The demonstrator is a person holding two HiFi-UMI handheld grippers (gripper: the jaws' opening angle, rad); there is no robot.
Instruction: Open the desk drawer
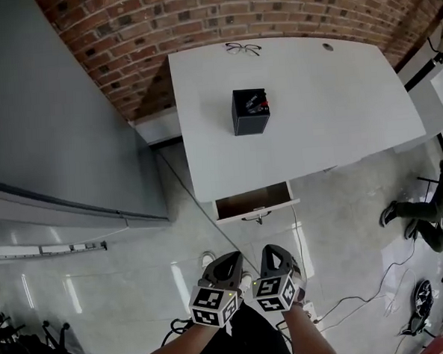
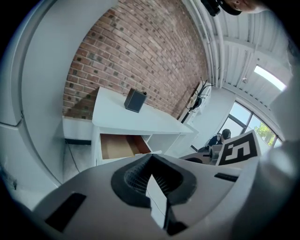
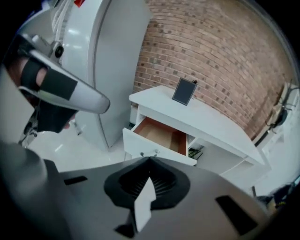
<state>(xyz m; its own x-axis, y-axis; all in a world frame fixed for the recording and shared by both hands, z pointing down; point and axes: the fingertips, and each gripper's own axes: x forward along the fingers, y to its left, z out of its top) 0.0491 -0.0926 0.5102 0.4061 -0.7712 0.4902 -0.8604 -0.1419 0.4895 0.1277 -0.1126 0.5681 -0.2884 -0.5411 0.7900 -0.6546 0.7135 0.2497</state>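
A white desk (image 1: 299, 108) stands against the brick wall. Its drawer (image 1: 253, 201) is pulled out at the front left, showing a bare wooden inside (image 3: 160, 134) and a small metal handle (image 1: 258, 217) on its white front. The open drawer (image 2: 120, 145) also shows in the left gripper view. My left gripper (image 1: 228, 257) and right gripper (image 1: 274, 249) hang side by side close to my body, well back from the drawer and touching nothing. Both are shut with nothing between the jaws, as seen at the left gripper (image 2: 152, 158) and the right gripper (image 3: 151, 161).
A black box (image 1: 250, 112) and a pair of glasses (image 1: 243, 48) lie on the desk top. A tall grey cabinet (image 1: 54, 130) stands to the left. A person (image 1: 427, 211) sits on the floor at the right, with cables (image 1: 349, 298) nearby.
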